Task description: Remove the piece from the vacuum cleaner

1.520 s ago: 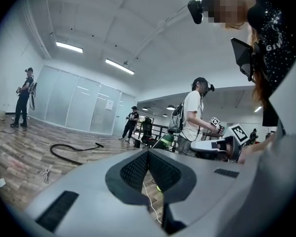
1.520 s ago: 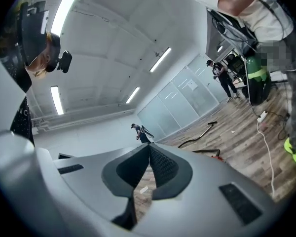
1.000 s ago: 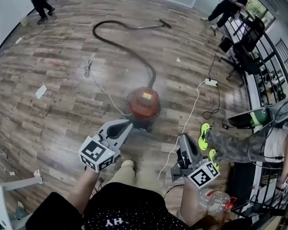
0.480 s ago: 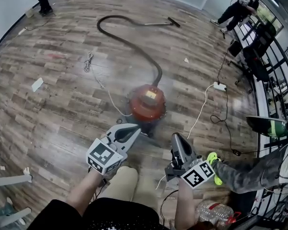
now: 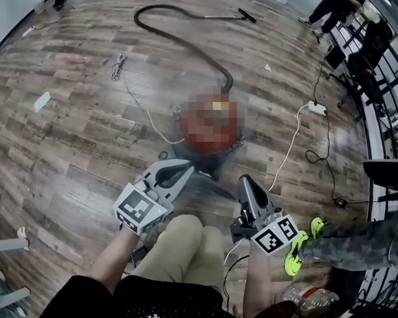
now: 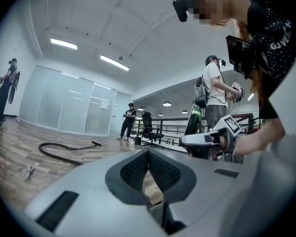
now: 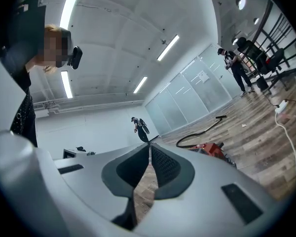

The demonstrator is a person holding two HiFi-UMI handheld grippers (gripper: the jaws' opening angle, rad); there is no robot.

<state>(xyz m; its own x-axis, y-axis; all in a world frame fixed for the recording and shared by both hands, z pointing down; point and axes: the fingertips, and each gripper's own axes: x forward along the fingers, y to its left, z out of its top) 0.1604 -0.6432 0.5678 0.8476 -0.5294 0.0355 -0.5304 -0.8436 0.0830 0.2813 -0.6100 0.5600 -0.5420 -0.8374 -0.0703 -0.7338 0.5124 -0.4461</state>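
The task looks to be at its approach stage: nothing on the vacuum cleaner (image 5: 211, 126) has been touched yet. The red canister stands on the wooden floor (image 5: 73, 118) at the centre of the head view, just above both tools and apart from them. The left tool (image 5: 183, 169) has its jaws pressed together with nothing between them, and the right tool (image 5: 244, 180) is likewise closed and empty; each gripper view shows only floor past the meeting pads. The next move would call for opening at least one tool, reaching down to the canister and taking hold at the joint of the piece, probably with the other tool steadying the body. Which piece is meant cannot be told; the hose (image 5: 179, 42) seems the likeliest. The canister is roughly round and upright, so it has no clear long axis. Its hose leaves the far side toward the top of the frame, curves to the upper left, loops back, and ends as a straight wand pointing to the upper right at the floor nozzle (image 5: 247, 15).
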